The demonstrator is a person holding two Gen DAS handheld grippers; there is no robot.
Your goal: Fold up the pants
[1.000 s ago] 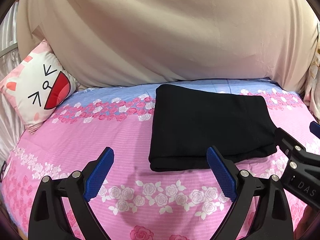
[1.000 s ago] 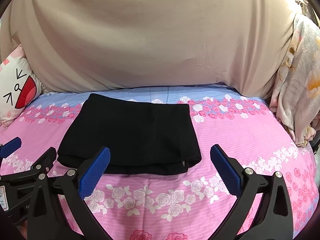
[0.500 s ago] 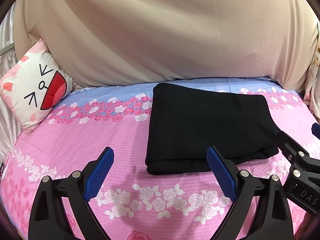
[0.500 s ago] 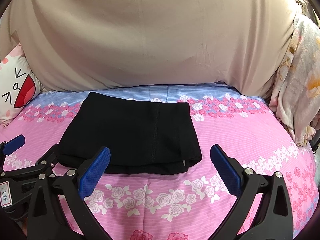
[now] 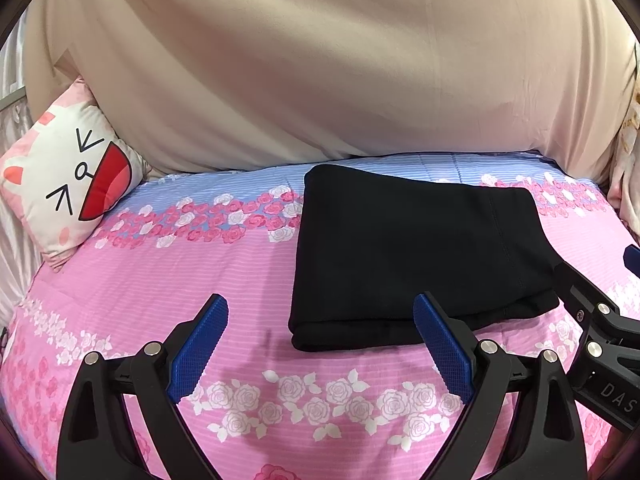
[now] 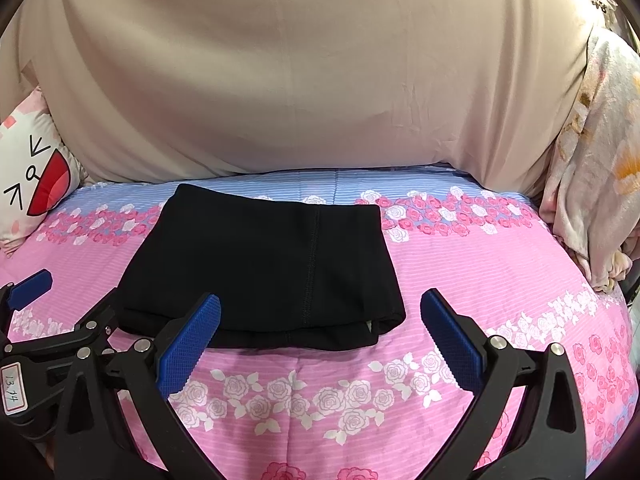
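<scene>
The black pants (image 5: 412, 252) lie folded into a flat rectangle on the pink floral bedsheet (image 5: 160, 280); they also show in the right wrist view (image 6: 264, 264). My left gripper (image 5: 320, 344) is open and empty, just in front of the fold's near left corner. My right gripper (image 6: 320, 340) is open and empty, just in front of the fold's near right edge. Neither touches the pants. Each gripper shows at the edge of the other's view.
A beige fabric backdrop (image 5: 320, 80) rises behind the bed. A cat-face pillow (image 5: 68, 176) leans at the far left. A floral blanket (image 6: 592, 168) hangs at the right. The sheet's blue band (image 6: 400, 184) runs along the back.
Both grippers have drifted slightly back and up from the folded pants. The pants have not moved. Both stay open.
</scene>
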